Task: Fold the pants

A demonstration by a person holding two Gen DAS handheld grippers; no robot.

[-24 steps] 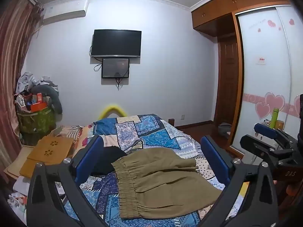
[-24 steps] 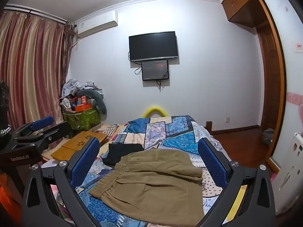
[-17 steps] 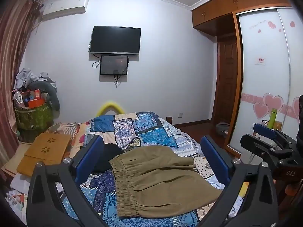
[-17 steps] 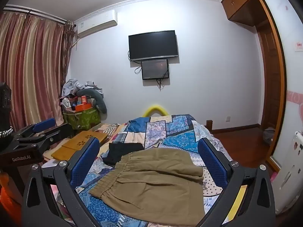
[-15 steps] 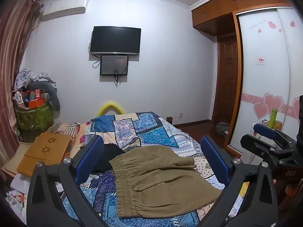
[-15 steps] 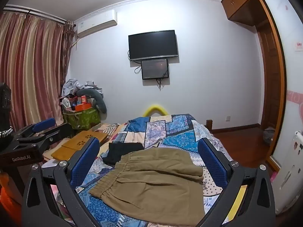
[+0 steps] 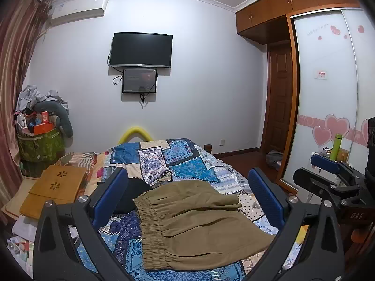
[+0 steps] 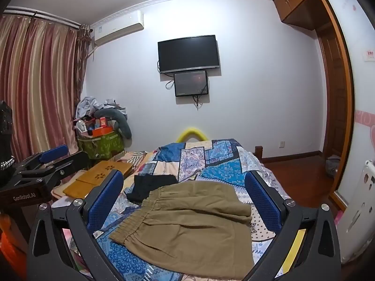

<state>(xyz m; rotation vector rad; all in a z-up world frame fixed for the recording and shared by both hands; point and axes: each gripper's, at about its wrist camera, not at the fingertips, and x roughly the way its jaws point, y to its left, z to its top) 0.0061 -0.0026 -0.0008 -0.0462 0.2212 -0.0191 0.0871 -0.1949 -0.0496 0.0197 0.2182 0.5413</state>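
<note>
Above bed [image 7: 187, 164], both grippers [image 7: 187, 199] [image 8: 185, 201] tilt slightly down, fingers wide apart, clear of pants [image 7: 192, 222].

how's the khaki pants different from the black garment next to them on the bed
The khaki pants are tan and lie spread flat nearest the cameras, gathered elastic waistband in full view; the black garment is dark and sits farther back.
The pants cover much more of the quilt; the black garment shows as a small bunched piece, partly tucked under the pants' waistband corner.
Both rest on the patchwork quilt, and neither tool touches them.
</note>
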